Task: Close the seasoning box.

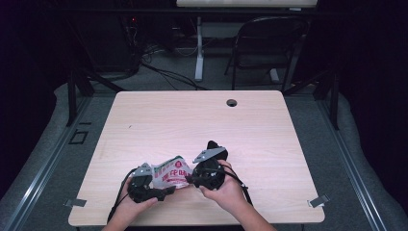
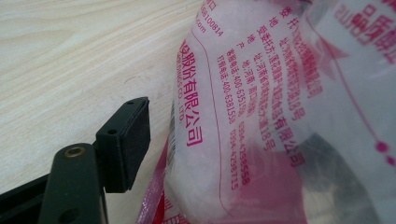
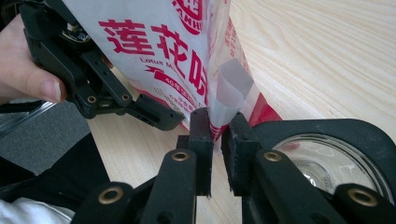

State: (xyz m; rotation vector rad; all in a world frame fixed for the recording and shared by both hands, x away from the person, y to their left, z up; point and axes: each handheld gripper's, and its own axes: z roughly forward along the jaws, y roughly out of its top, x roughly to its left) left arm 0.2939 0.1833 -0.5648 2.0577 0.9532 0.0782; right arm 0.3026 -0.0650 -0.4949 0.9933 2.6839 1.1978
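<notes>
A clear plastic packet (image 1: 173, 174) with red printing and white grains inside is held up near the table's front edge. My right gripper (image 1: 189, 180) is shut on the packet's sealed corner (image 3: 224, 100), which sits pinched between its two pads (image 3: 217, 128). My left gripper (image 1: 166, 191) is at the packet's lower left. In the left gripper view one black pad (image 2: 128, 140) stands a small gap away from the packet (image 2: 261, 93), and a dark shape shows through the plastic on the far side. The left gripper (image 3: 154, 114) also lies against the packet's printed face (image 3: 154, 42).
The light wooden table (image 1: 192, 120) has a round cable hole (image 1: 232, 102) at its back edge. A folding chair (image 1: 267, 43) and a desk leg (image 1: 198, 48) stand behind the table. Metal clips (image 1: 318, 200) sit at the front corners.
</notes>
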